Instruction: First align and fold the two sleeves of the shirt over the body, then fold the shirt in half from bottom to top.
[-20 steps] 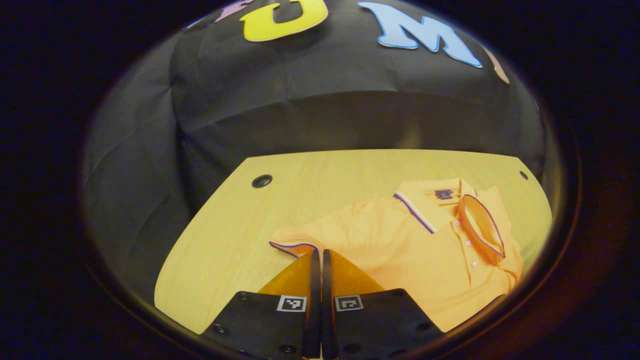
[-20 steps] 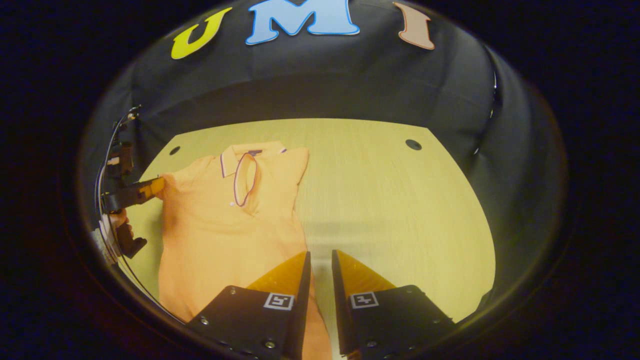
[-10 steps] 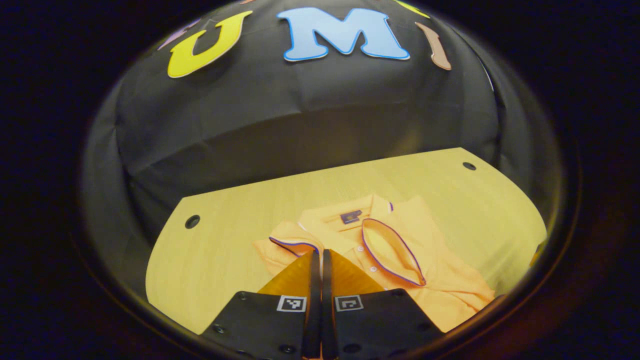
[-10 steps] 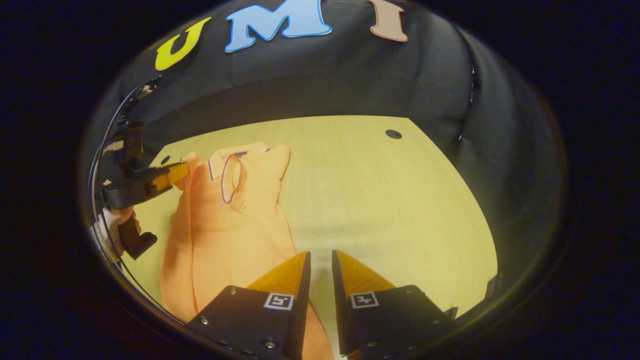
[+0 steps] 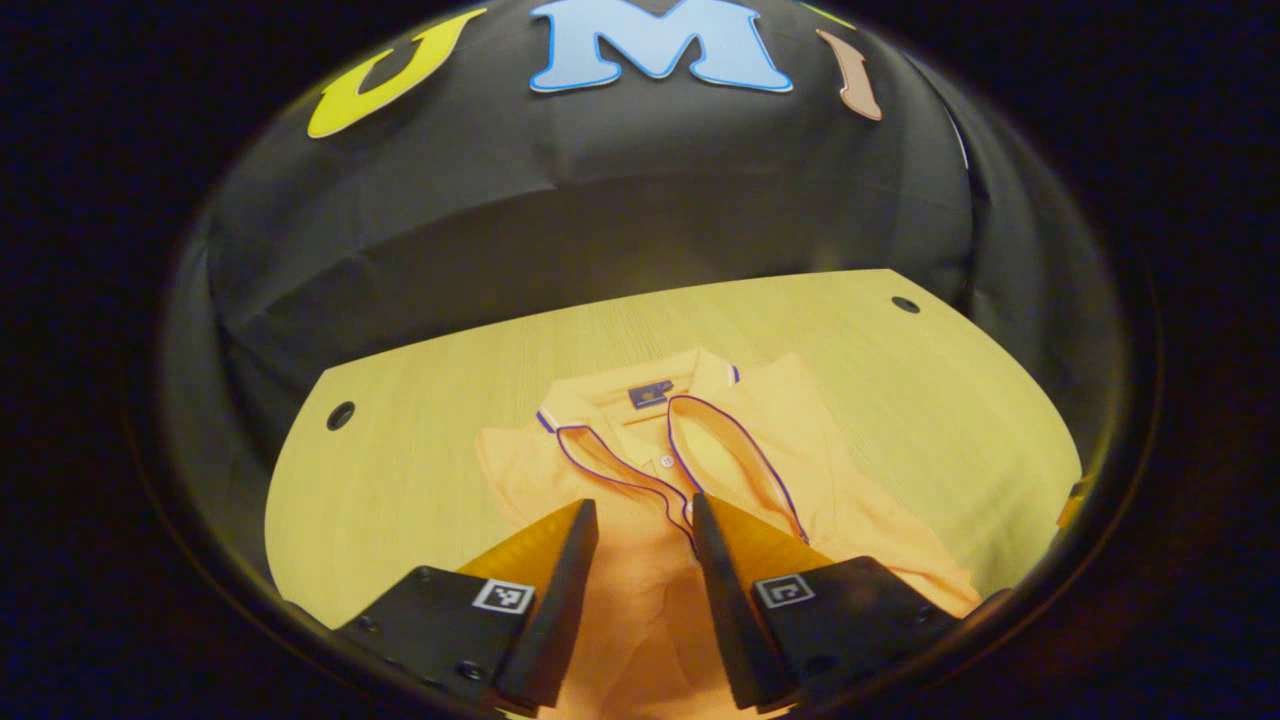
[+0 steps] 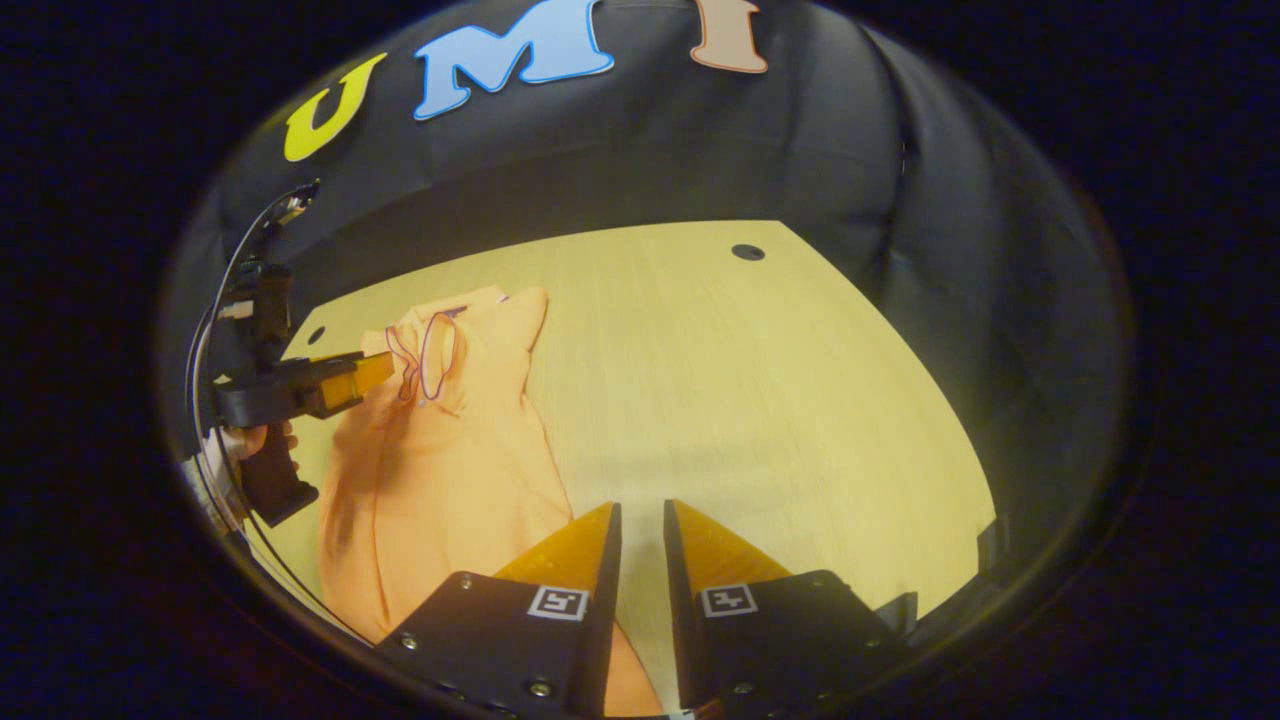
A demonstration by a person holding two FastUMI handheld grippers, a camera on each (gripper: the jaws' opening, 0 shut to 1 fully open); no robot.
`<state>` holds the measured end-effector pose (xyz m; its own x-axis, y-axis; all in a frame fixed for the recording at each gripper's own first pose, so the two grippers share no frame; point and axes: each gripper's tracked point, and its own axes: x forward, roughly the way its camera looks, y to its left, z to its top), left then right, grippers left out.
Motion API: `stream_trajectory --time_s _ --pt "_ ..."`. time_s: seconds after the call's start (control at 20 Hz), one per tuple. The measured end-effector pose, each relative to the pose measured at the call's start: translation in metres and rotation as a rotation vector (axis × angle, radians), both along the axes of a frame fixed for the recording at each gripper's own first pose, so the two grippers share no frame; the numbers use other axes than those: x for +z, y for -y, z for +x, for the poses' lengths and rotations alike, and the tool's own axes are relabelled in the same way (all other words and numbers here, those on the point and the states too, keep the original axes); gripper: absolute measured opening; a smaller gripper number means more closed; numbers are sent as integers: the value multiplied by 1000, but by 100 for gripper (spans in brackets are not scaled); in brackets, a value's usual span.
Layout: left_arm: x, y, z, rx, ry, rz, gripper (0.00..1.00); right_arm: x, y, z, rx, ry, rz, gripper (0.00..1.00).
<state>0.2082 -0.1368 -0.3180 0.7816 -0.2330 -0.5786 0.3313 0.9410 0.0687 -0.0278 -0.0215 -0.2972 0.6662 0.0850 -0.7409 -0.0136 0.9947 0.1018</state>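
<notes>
Left claw (image 5: 640, 520) has just opened, dropping the left sleeve (image 5: 610, 465) across the shirt (image 5: 640, 600) on the worktop (image 5: 420, 470); both sleeves seem folded. Right claw (image 6: 640, 525), slightly parted, holds nothing at the hem.
</notes>
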Motion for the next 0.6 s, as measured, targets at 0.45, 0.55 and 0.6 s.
stream_trajectory --time_s 0.45,0.55,0.6 --pt "2 -62 -110 51 -115 -41 86 -9 -26 -22 99 -93 36 45" --pt "-8 -76 -146 75 -169 -29 87 -13 -33 -31 122 -138 39 61" --pt "-13 -82 -162 85 -194 -26 89 -17 -39 -37 137 -160 48 64"
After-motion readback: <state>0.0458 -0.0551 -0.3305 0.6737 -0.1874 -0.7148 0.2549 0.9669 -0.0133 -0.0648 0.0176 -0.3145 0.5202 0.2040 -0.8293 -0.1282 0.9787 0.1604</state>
